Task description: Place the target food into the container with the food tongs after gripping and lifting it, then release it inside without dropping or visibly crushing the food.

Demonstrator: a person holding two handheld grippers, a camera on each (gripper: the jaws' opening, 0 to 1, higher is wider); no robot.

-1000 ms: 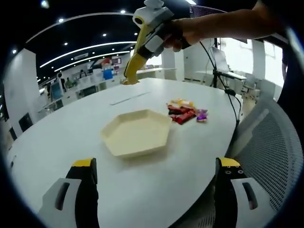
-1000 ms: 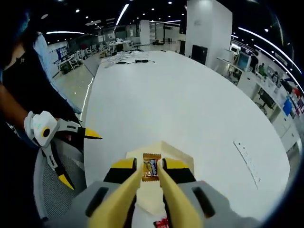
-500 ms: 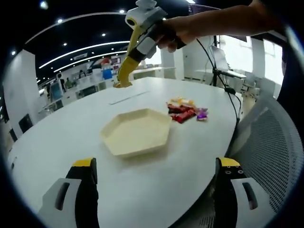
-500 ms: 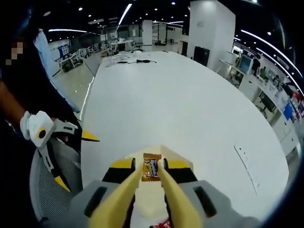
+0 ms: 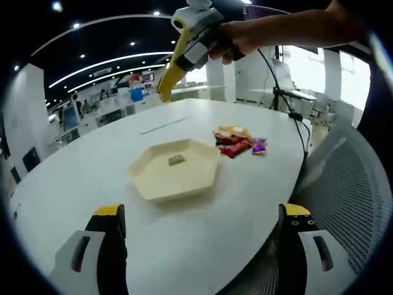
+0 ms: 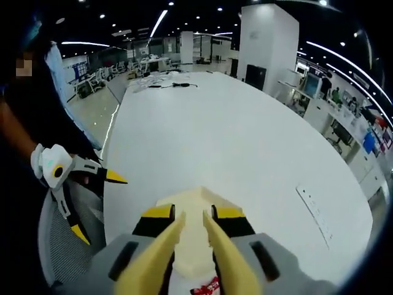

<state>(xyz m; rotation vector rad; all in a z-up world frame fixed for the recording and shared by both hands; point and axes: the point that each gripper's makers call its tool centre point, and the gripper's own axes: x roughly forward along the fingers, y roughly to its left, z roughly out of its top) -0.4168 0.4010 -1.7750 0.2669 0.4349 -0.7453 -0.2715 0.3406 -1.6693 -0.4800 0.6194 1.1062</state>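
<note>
The candy [image 5: 176, 160] has left the right gripper [image 6: 189, 222] and now lies in the hexagonal tray [image 5: 151, 186], at the snack pile's [image 5: 238, 142] nine o'clock. Both grippers' jaws stand apart, empty; this placement looks finished.

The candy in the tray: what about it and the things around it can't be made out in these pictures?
- Candy in the tray, left gripper view: too small to read its wrapper.
- In the right gripper view, the right tongs cover the tray middle, hiding the candy.
- Sweets pile: count blurred; in the right gripper view, cut off by the edge.
</note>
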